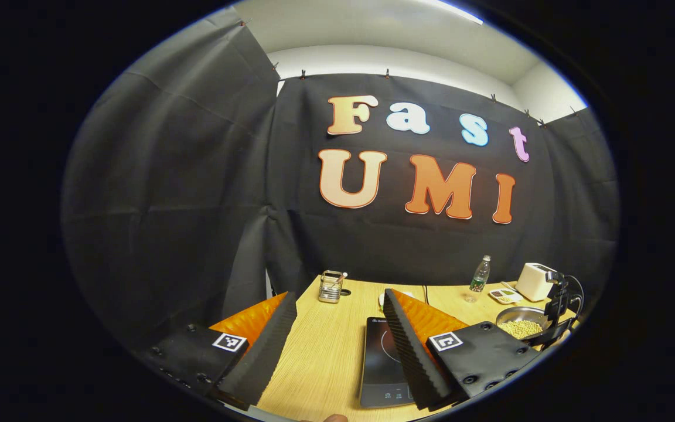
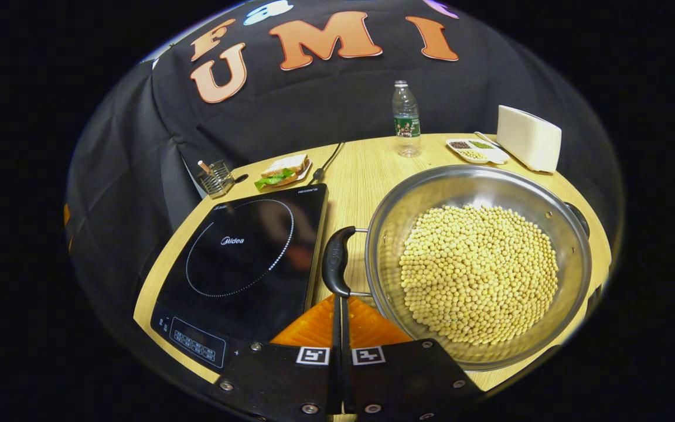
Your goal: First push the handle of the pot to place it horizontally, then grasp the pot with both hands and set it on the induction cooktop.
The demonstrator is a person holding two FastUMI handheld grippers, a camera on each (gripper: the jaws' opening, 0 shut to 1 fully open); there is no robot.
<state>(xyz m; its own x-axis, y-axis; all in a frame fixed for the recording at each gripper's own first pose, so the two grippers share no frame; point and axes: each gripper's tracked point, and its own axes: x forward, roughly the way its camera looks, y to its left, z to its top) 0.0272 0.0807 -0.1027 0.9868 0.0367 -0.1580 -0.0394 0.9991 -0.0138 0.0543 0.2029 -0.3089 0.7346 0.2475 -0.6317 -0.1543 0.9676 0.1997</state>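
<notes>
The pot [image 2: 478, 266], a wide metal one filled with pale yellow beans [image 2: 478, 272], stands on the wooden table [image 2: 361, 170], just to the right of the induction cooktop [image 2: 241, 255] in the right gripper view. It is beside the cooktop, not on it. The black side handle [image 2: 336, 261] of the pot is on the side that faces the cooktop, and a second dark handle [image 2: 578, 217] shows at the far right rim.

The right gripper [image 2: 340, 305] is low in its own view, with its two fingers pressed together so that only a thin dark line is between them. The tips reach up to the lower end of the black side handle; whether they touch it cannot be told. Nothing is held between them.

The left gripper [image 1: 340, 316] is held higher and looks toward the booth wall. Its jaws are wide apart, and bare table and the near part of the cooktop [image 1: 381, 363] show between and under the fingers. It holds nothing. In the left gripper view the pot [image 1: 522, 322] is small at the right edge, with the other gripper [image 1: 557, 305] standing over it.

At the back of the table there are a clear plastic bottle [image 2: 406, 120], a white toaster [image 2: 528, 146], a small white tray [image 2: 478, 151] with divided food, a sandwich [image 2: 282, 170] on a plate, and a glass holder [image 2: 217, 177] near the left corner. A dark cable [image 2: 326, 163] lies behind the cooktop.
</notes>
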